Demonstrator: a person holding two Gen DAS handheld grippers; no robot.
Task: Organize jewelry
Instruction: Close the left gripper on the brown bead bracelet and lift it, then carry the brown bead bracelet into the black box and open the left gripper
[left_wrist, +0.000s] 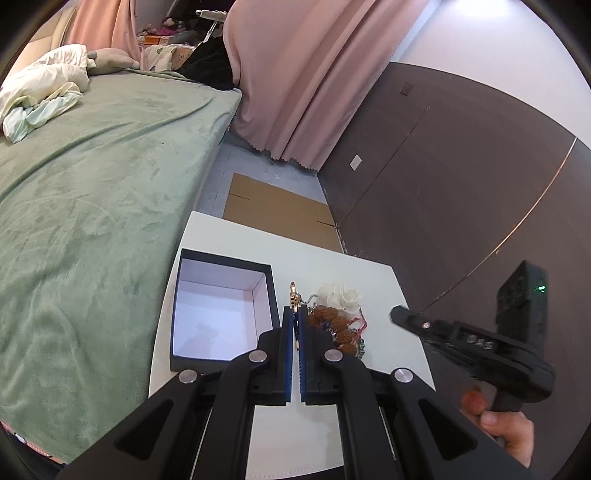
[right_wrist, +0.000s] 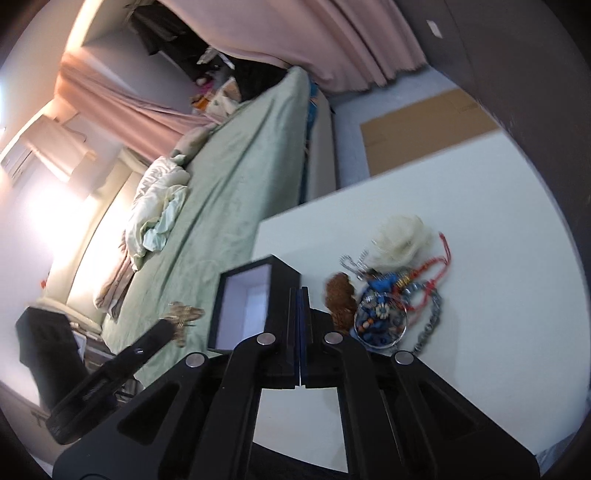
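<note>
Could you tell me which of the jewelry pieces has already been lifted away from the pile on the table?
The gold piece, clamped between the left gripper's blue fingers. The white flower piece and brown beads lie in the pile.

Bright daylight; window glare far left, right view motion-blurred; fisheye edges warped, vignetted.

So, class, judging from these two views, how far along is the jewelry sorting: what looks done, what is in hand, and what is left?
Done: little that shows; the black box sits open with nothing visible inside.

In hand: the left gripper is shut on a gold-coloured piece, lifted beside the box. The right gripper is shut, with nothing visible between its fingers.

Left: the pile of jewelry on the white table, including beads, chains and a white fluffy piece.
</note>
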